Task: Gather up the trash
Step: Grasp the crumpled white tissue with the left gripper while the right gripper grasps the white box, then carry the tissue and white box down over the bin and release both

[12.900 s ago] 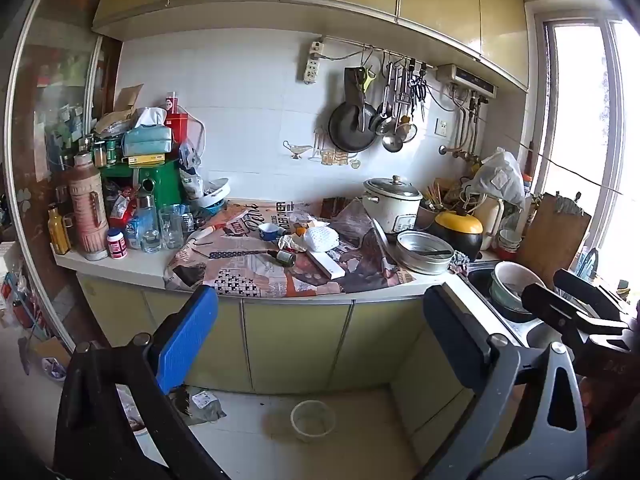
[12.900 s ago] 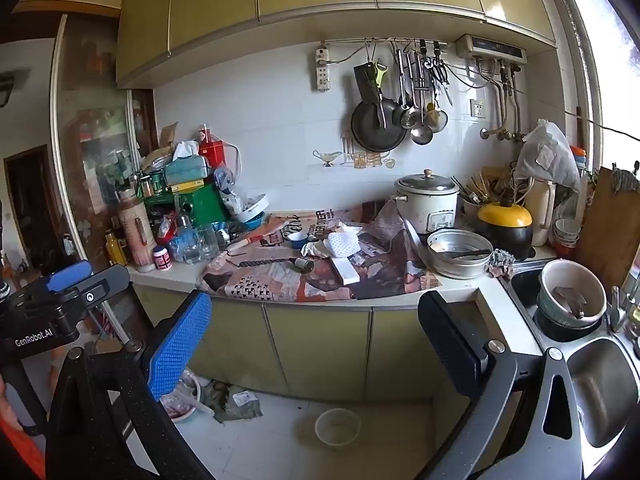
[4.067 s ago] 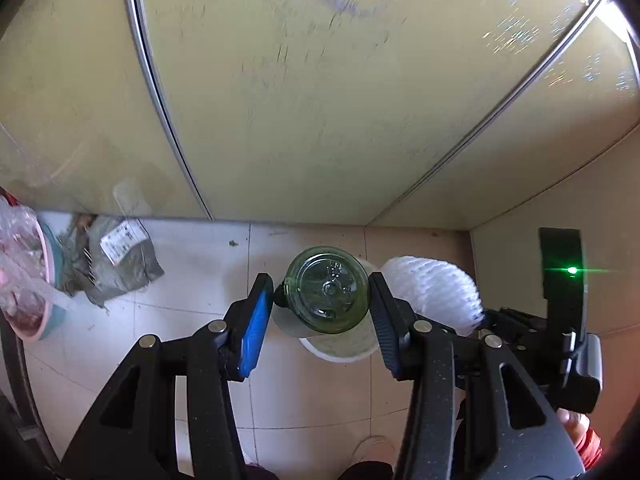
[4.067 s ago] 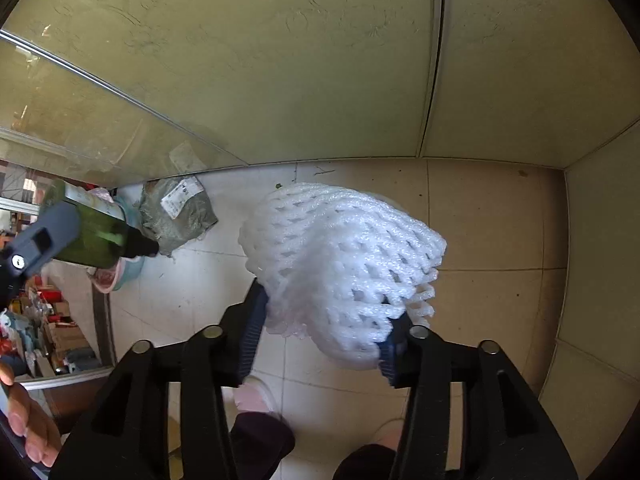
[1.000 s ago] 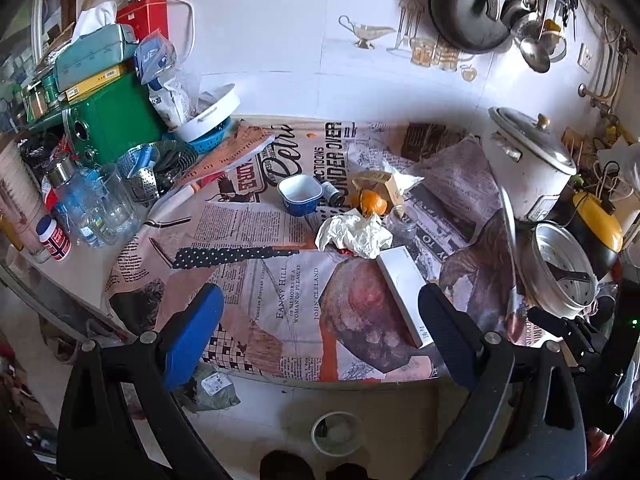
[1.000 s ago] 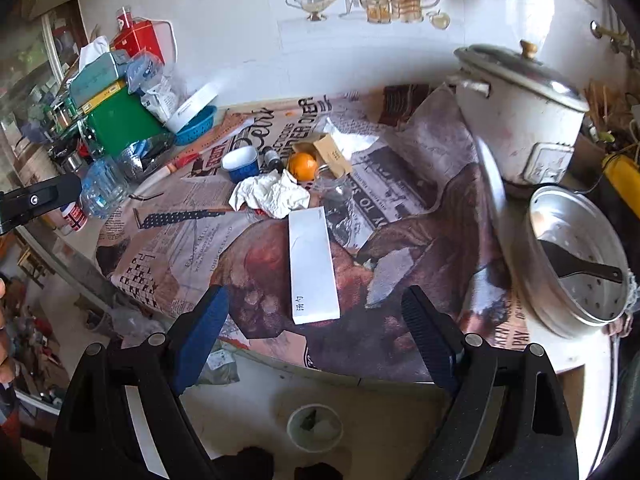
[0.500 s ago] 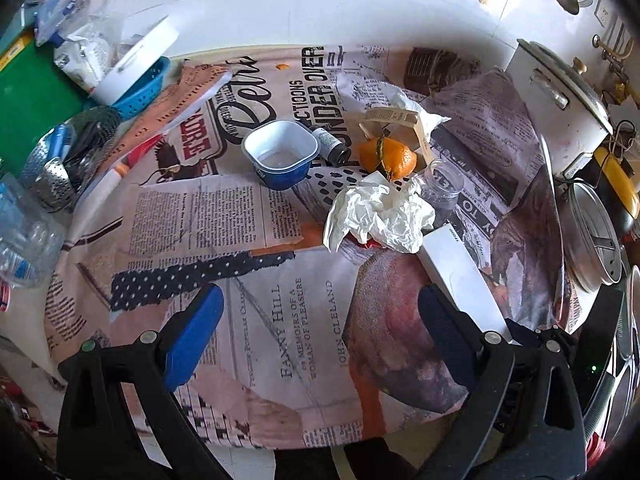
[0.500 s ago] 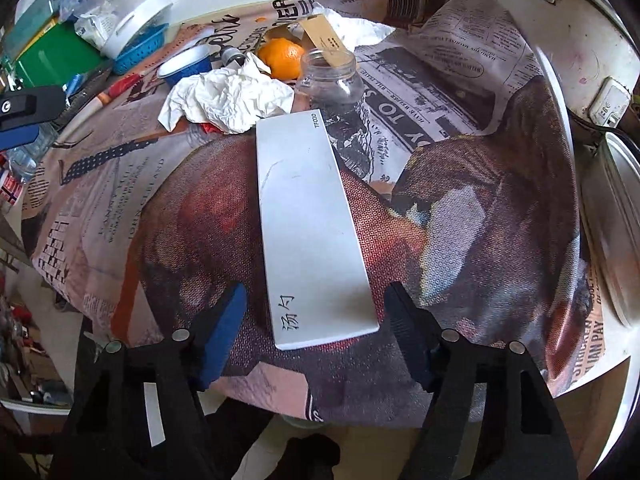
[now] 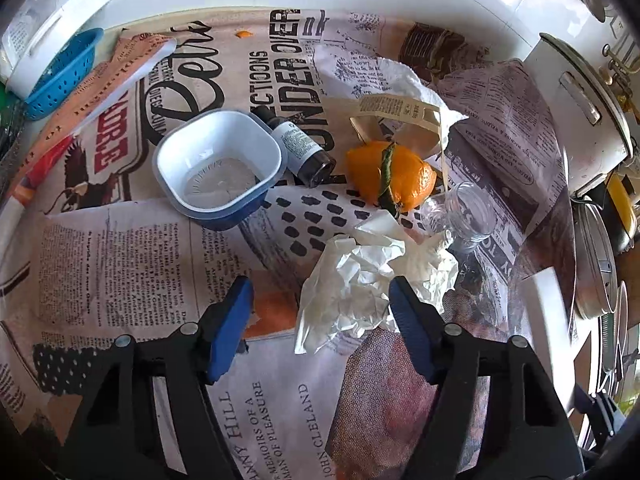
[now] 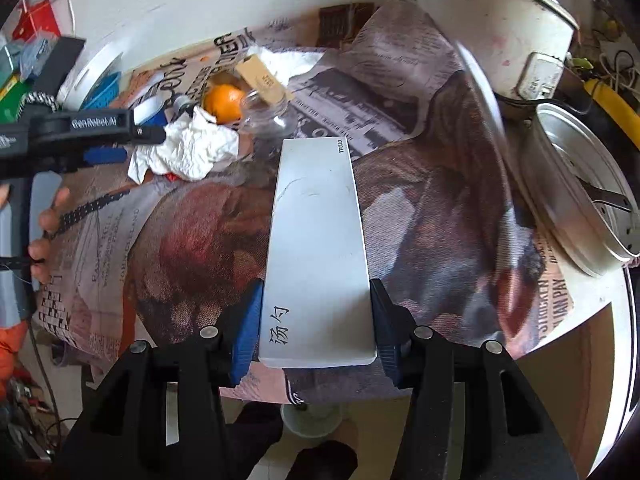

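Because the crumpled white tissue (image 9: 372, 280) is light, soft and compressible, it should be pinched across its bulk; it lies on the newspaper-covered counter (image 9: 120, 272), just in front of the orange (image 9: 390, 176). The left gripper (image 9: 320, 304) stands half open, its jaws having just been closing, with the tissue between them but not yet pinched. The flat white box (image 10: 318, 248) is stiff, smooth and probably light; take it across its narrow width. The right gripper (image 10: 316, 312) has been closing on its near end; pad contact appears made, though not certain.
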Available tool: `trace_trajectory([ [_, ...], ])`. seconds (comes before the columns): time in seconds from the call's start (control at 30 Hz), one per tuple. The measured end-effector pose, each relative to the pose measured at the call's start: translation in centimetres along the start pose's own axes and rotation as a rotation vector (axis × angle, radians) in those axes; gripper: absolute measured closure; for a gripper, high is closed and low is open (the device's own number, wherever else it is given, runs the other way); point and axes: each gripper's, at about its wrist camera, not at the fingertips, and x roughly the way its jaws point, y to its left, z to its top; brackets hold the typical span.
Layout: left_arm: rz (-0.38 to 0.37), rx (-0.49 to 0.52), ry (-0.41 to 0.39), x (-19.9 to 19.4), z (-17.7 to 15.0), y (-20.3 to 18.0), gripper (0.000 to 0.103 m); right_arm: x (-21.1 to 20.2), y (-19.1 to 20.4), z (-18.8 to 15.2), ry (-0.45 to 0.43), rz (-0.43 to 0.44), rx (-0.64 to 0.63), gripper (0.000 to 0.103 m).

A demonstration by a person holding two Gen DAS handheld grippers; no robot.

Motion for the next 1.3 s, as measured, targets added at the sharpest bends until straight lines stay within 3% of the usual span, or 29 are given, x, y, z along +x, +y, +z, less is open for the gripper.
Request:
trace_trajectory([
  [0.07,-0.012,-0.002,0.016,0.7,-0.3,-0.4,0.048,-1.2,-0.8,0.2,-0.029,-0.010,0.028,0.055],
  [0.13,-0.034,-0.008,0.004,0.8,-0.7,-0.7,0.064,-2.5,-2.0,0.5,-0.057,-0.016,0.059,0.055],
  [0.27,-0.032,-0.028,-0.030,0.0,-1.2,-1.7,0.078,-4.3,-3.7,1.3,-0.101,-0.012,0.086,0.055],
  [0.5,0.056,-0.051,-0.152,-5.6,-3.3,-4.5,0.080,-7.4,-5.5,2.3,-0.185,0.033,0.041,0.055],
  [0.9,0.140,-0.120,-0.442,-21.6,-11.1,-9.5,0.080,-15.3,-6.6,2.0,-0.358,0.156,-0.088,0.055],
  [1.07,0.177,-0.092,-0.491,-25.8,-15.4,-10.0,0.080,-18.0,-5.8,0.1,-0.396,0.190,-0.099,0.055],
  [1.3,0.114,-0.061,-0.497,-27.9,-21.0,-7.9,0.080,-19.7,-2.9,-4.6,-0.404,0.177,-0.090,0.055],
])
